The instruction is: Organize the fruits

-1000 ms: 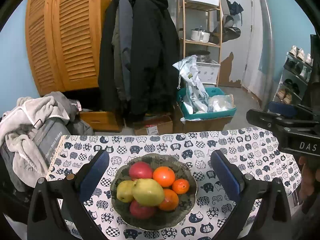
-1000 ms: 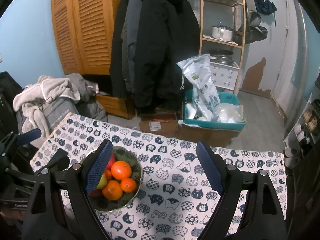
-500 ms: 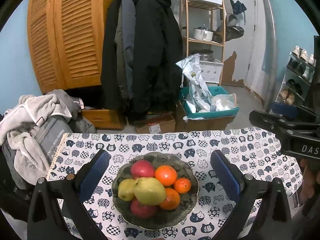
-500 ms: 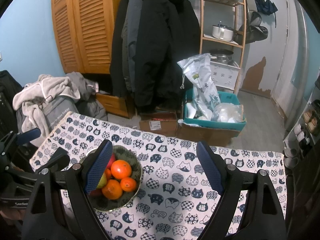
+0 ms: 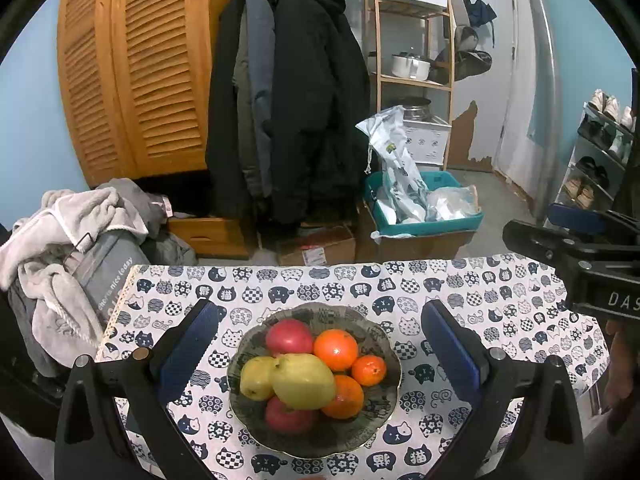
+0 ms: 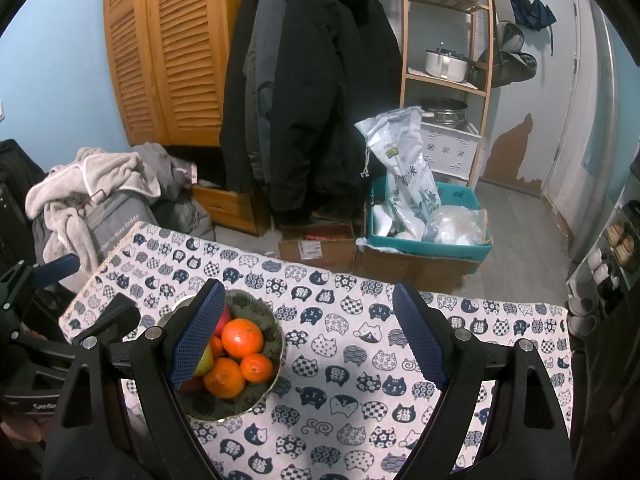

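Setting: a table draped in a cat-print cloth (image 5: 460, 296) is standing in a cluttered room, with dark coats (image 5: 296, 112) hanging behind it and a louvered wooden wardrobe (image 5: 140, 80) to their left.

Fruit bowl: a patterned bowl (image 5: 376, 420) is sitting on the cloth near the table's front edge, toward its left side in the right wrist view (image 6: 276, 332).

Fruit: two red apples (image 5: 289, 336), a large yellow-green pear (image 5: 304, 380), a smaller yellow fruit (image 5: 256, 378) and three oranges (image 5: 335, 350) are lying heaped together in the bowl, all touching.

Left gripper (image 5: 316, 344): it is hovering over the bowl with its blue-padded fingers (image 5: 188, 348) spread wide to either side of the rim, gripping nothing.

Right gripper (image 6: 308, 332): it is hanging above the bare cloth just right of the bowl, fingers standing wide apart and empty; its left pad (image 6: 196, 336) is overlapping the bowl's left side in that view.

Across views: the right tool's black body (image 5: 580, 264) is showing at the right edge of the left camera, with part of a hand (image 5: 618, 364) below it.

Background: a teal box (image 6: 460, 244) holding plastic bags is resting on cardboard boxes on the floor beyond the table, beside a wooden shelf (image 6: 444, 80) bearing pots.

Left of table: a pile of grey and white laundry (image 5: 68, 248) is lying heaped just beside the table's left edge.
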The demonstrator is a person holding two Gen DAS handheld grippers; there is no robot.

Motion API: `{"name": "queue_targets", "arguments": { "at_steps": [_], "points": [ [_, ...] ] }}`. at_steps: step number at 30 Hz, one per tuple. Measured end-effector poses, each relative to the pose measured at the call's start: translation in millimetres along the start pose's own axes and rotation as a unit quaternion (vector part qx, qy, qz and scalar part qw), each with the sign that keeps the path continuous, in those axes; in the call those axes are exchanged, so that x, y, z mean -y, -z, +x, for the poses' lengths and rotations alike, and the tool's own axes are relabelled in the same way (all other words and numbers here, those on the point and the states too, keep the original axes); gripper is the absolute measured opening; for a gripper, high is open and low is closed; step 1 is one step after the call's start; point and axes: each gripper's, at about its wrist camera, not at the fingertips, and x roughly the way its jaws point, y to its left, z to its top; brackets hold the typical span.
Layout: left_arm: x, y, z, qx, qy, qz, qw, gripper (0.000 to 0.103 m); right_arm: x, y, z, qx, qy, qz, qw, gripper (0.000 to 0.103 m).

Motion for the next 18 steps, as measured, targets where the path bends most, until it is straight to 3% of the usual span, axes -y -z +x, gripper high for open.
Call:
{"name": "queue_targets", "arguments": {
  "at_steps": [18],
  "points": [
    [1.1,-2.7,0.3,-0.003,0.003,-0.001,1.0,0.102,-1.1,-1.4,0.4,-0.001,0.001,-0.001,1.0,0.084]
  ]
}}
